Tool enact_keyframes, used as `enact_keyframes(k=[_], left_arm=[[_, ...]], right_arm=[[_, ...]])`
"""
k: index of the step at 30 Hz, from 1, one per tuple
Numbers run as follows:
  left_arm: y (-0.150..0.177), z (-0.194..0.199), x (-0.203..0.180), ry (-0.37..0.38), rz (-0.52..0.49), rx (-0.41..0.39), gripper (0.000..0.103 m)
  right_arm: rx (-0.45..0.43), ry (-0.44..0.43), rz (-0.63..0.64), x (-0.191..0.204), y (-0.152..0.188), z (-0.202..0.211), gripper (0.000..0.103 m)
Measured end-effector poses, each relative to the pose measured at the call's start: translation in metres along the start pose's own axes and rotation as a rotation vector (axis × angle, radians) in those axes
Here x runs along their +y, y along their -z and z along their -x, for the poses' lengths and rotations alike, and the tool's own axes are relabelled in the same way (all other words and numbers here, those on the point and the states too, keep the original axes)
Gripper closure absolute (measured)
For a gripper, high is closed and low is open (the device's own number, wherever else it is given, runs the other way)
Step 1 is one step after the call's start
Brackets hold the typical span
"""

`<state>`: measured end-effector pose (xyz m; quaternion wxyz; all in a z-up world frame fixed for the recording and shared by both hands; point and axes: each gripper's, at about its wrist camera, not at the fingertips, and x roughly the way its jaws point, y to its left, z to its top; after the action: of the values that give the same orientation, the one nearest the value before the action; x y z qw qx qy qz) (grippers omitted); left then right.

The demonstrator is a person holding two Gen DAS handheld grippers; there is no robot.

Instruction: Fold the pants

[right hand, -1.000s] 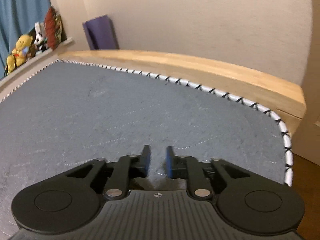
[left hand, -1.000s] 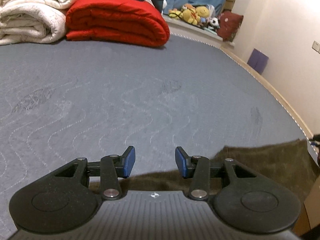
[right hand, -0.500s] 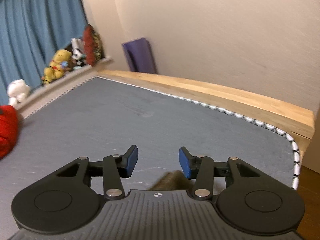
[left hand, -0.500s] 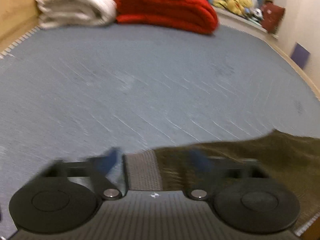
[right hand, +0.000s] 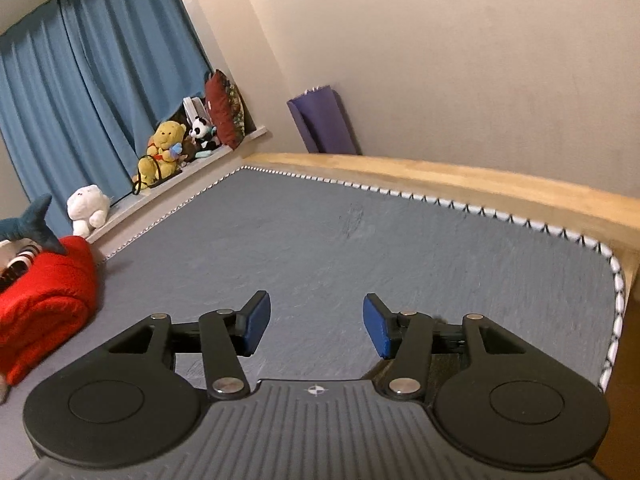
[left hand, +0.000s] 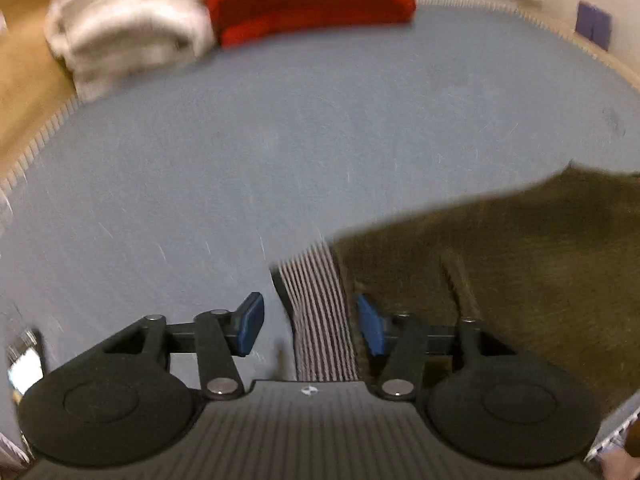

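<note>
Olive-brown pants [left hand: 500, 248] lie on the grey mattress [left hand: 280, 128] at the lower right of the left wrist view. Their ribbed striped waistband [left hand: 320, 312] sits between the pads of my left gripper [left hand: 310, 326], which is open above it, not closed on it. My right gripper [right hand: 316, 326] is open and empty over bare mattress [right hand: 360, 240]. A dark edge of cloth [right hand: 448, 360] shows under its right finger, too little to identify.
A red folded blanket [left hand: 312, 0] and white folded bedding [left hand: 128, 40] lie at the far end of the mattress. The wooden bed frame [right hand: 480, 176], a purple mat [right hand: 324, 120], plush toys [right hand: 160, 152] on a sill and blue curtains [right hand: 80, 100] surround it.
The left gripper swung left, bringing the striped waistband between its open pads. The right gripper opened from nearly shut and tilted up toward the wall and curtains.
</note>
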<state>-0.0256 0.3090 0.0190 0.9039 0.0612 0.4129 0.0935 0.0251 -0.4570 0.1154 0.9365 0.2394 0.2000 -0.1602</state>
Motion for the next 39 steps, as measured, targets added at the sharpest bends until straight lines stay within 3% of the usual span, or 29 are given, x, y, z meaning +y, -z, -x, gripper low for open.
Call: enact_keyframes(k=[2,4,5,6,7,8,9,11,14,18,22,28,35,39], left_arm=[[0.0,0.021,-0.003,0.035,-0.016,-0.087,0.046],[0.002,0.031,-0.009,0.155,-0.042,-0.09,0.049],[0.005,0.031,-0.013,0.191,-0.062,-0.066,0.052],[0.01,0.021,-0.017,0.213,-0.093,0.017,0.052],[0.016,0.007,-0.02,0.196,-0.122,0.122,0.053],[0.024,-0.001,-0.025,0.155,-0.18,0.171,0.054],[0.027,0.0,-0.033,0.133,-0.242,0.152,0.054],[0.021,0.006,-0.039,0.106,-0.22,0.146,0.054],[0.009,0.029,-0.056,0.099,-0.241,0.033,0.049],[-0.009,0.057,-0.092,0.273,-0.216,-0.065,0.048],[-0.02,0.065,-0.139,0.435,-0.241,-0.075,0.048],[-0.028,0.064,-0.209,0.523,-0.32,-0.055,0.048],[-0.036,0.033,-0.251,0.554,-0.389,-0.048,0.042],[-0.045,0.027,-0.259,0.549,-0.387,-0.06,0.042]], right_arm=[[0.012,-0.005,-0.005,-0.004,0.002,0.006,0.049],[0.023,-0.006,0.0,-0.008,0.005,0.014,0.047],[0.029,-0.003,0.008,-0.011,0.007,0.017,0.046],[0.035,0.0,0.015,-0.014,0.008,0.018,0.046],[0.041,0.009,0.02,-0.018,0.01,0.02,0.046],[0.05,0.022,0.02,-0.025,0.011,0.023,0.046],[0.056,0.034,0.016,-0.03,0.012,0.024,0.046],[0.074,0.065,-0.011,-0.044,0.014,0.028,0.045],[0.102,0.108,-0.083,-0.068,0.015,0.03,0.043],[0.143,0.158,-0.152,-0.095,0.022,0.03,0.042],[0.171,0.185,-0.148,-0.11,0.029,0.029,0.042],[0.24,0.177,-0.201,-0.137,0.038,0.027,0.042],[0.343,0.228,-0.209,-0.165,0.063,0.013,0.042],[0.374,0.194,-0.219,-0.178,0.071,0.004,0.043]])
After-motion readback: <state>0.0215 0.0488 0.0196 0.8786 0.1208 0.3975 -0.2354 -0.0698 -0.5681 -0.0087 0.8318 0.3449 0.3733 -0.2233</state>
